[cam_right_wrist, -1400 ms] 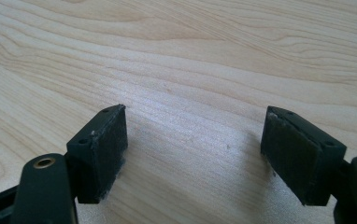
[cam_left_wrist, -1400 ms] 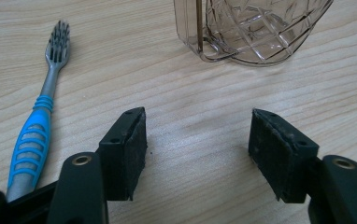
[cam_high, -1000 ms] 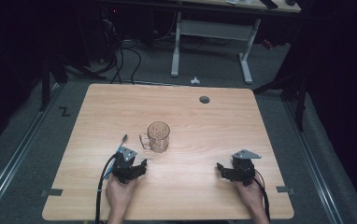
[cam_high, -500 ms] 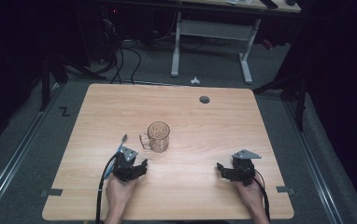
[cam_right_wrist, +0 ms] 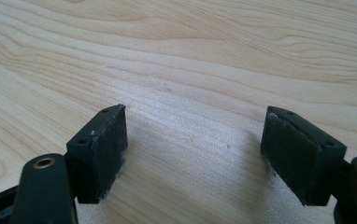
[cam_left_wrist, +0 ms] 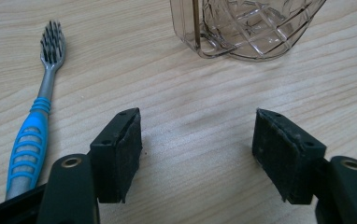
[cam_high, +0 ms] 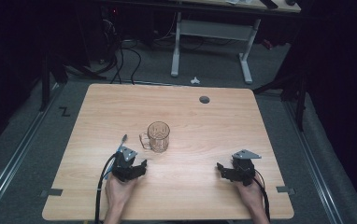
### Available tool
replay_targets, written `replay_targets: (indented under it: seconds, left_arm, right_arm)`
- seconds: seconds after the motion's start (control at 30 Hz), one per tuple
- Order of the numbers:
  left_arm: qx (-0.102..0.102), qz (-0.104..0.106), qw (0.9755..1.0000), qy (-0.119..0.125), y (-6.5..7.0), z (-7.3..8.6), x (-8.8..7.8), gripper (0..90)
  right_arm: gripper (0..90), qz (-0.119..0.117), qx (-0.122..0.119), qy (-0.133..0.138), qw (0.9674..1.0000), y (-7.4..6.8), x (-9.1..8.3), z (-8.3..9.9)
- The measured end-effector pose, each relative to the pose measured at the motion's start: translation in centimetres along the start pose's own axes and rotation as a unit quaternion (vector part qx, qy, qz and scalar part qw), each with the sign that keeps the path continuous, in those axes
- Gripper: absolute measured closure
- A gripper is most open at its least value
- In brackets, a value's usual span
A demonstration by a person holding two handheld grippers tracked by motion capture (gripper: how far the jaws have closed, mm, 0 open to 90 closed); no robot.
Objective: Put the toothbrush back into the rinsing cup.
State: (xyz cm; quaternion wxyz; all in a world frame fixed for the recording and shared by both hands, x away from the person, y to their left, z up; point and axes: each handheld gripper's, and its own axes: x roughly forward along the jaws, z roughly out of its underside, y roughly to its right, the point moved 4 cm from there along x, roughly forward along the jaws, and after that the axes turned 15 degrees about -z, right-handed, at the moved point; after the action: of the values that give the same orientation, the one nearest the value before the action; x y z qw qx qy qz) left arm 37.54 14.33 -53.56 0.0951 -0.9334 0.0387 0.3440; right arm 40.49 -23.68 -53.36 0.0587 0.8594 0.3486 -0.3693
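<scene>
Left gripper (cam_high: 141, 164) and right gripper (cam_high: 219, 167): black bodies, screwed black jaw blocks with dark pads, grey three-cornered top plates, black cables trailing toward 6 o'clock.

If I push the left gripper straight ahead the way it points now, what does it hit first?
Probably the glass mug, roughly ahead of the open left gripper. The toothbrush lies off to its left, outside that line.

From the high view I see the wooden table (cam_high: 200, 121) evenly lit from above while the surrounding room is nearly black and grainy. My two gripper views are brighter and sharp on the wood grain, with soft shadows beneath the jaws and slight blur at the nearest edges.
</scene>
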Motion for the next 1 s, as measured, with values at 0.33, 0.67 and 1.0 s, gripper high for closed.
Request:
replay_targets:
  seconds: [0.33, 0.67, 1.0]
  left_arm:
    - [0.002, 0.017, 0.9998, -0.006, 0.0, 0.1, -0.8, 39.0]
    - [-0.001, 0.046, 0.9989, -0.004, 0.5, -0.1, -2.1, 40.2]
    - [-0.013, 0.066, 0.9977, -0.002, 0.6, 0.2, -3.2, 40.5]
  right_arm:
    - [23.1, 0.000, 0.000, 0.000, 1.0000, 0.0, 0.0, 0.0]
    - [23.1, 0.000, -0.001, 0.000, 1.0000, 0.0, 0.0, 0.0]
    - [23.1, 0.000, -0.001, 0.000, 1.0000, 0.0, 0.0, 0.0]
